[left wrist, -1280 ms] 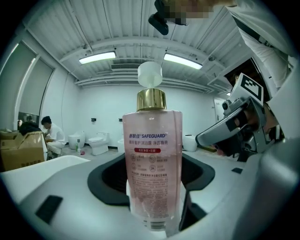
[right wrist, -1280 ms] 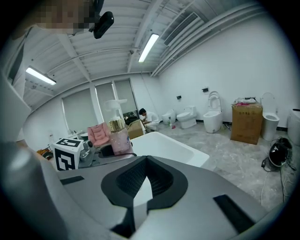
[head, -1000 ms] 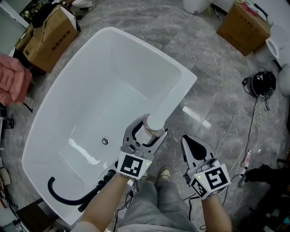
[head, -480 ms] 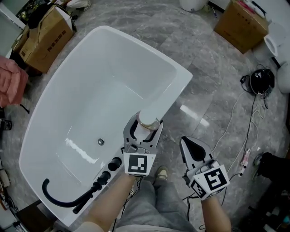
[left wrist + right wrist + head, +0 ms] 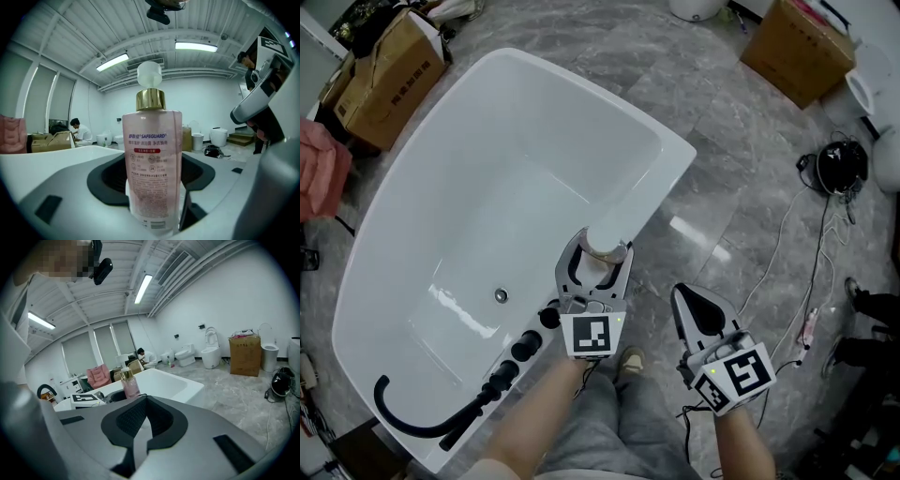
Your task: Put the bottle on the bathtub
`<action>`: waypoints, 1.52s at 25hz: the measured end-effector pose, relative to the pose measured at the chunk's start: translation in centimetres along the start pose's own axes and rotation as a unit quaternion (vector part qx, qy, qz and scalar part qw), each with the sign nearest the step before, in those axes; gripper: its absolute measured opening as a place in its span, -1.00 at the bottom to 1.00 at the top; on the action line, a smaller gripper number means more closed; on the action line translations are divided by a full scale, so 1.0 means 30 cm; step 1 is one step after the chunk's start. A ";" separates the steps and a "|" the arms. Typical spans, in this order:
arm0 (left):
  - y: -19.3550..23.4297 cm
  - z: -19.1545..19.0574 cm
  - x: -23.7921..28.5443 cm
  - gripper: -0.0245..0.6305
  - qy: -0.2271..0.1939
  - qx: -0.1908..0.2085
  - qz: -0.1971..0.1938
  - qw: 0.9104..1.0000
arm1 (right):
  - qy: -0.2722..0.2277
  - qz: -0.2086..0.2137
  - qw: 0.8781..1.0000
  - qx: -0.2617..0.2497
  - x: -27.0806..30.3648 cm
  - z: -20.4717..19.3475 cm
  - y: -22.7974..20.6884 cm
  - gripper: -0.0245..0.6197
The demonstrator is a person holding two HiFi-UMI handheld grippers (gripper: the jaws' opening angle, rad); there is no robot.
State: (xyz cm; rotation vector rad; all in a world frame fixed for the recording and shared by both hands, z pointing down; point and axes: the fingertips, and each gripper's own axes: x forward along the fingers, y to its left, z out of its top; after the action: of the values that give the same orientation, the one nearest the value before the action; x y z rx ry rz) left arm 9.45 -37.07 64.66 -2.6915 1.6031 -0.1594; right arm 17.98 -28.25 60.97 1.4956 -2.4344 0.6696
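A pink bottle (image 5: pixel 152 164) with a gold collar and white pump cap stands upright between the jaws of my left gripper (image 5: pixel 598 267), which is shut on it. In the head view the bottle (image 5: pixel 604 244) is at the near rim of the white bathtub (image 5: pixel 661 183), close to its right corner. I cannot tell whether its base touches the rim. My right gripper (image 5: pixel 686 298) is shut and empty, held over the floor to the right of the tub. The right gripper view also shows the bottle (image 5: pixel 129 384) and the bathtub (image 5: pixel 161 383) beyond the closed jaws.
A black faucet (image 5: pixel 417 424) and black knobs (image 5: pixel 525 349) sit on the tub's near left rim. Cardboard boxes (image 5: pixel 384 80) (image 5: pixel 797 47) stand on the grey marble floor. A black device with cables (image 5: pixel 836 167) lies at the right. A person (image 5: pixel 79 132) sits far behind.
My left gripper has turned to point straighter ahead and shifted slightly right along the tub's near rim, still carrying the bottle. The right gripper has barely moved.
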 end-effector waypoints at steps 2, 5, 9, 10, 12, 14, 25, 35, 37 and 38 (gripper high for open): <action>0.007 -0.008 0.005 0.04 -0.007 0.006 -0.002 1.000 | -0.003 -0.001 1.000 0.004 0.008 -0.014 -0.007 -0.84; 0.004 -0.010 0.011 0.04 -0.016 0.007 -0.006 1.000 | -0.006 -0.003 1.000 0.006 0.016 -0.034 -0.024 -0.84; -0.003 -0.008 0.005 0.04 -0.024 0.000 -0.007 1.000 | -0.004 -0.003 1.000 0.008 0.024 -0.050 -0.033 -0.84; -0.004 -0.008 0.005 0.04 -0.023 0.001 -0.007 1.000 | -0.004 -0.003 1.000 0.008 0.027 -0.050 -0.032 -0.84; -0.003 -0.012 0.002 0.04 -0.018 -0.009 -0.004 1.000 | -0.004 -0.002 1.000 0.008 0.032 -0.049 -0.026 -0.84; 0.000 -0.013 -0.004 0.05 -0.014 -0.037 -0.002 0.999 | -0.002 0.001 1.000 0.009 0.035 -0.047 -0.017 -0.84; -0.021 -0.015 -0.033 0.18 0.024 -0.015 -0.040 0.999 | 0.008 0.014 0.999 0.029 0.019 0.022 0.043 -0.84; 0.014 0.171 -0.139 0.22 0.050 -0.025 -0.051 0.997 | 0.006 0.020 1.000 0.010 -0.049 0.220 0.170 -0.84; 0.031 0.218 -0.172 0.21 0.055 -0.024 -0.054 0.997 | 0.002 0.021 1.000 0.005 -0.065 0.275 0.208 -0.84; 0.040 0.243 -0.189 0.21 0.056 -0.023 -0.055 0.997 | 0.000 0.022 1.000 0.002 -0.072 0.299 0.225 -0.84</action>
State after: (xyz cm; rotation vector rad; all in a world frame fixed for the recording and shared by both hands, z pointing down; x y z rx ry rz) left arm 6.37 -33.03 56.87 -2.8557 1.5037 -0.2815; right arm 13.55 -28.25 50.42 1.4479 -2.4729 0.6833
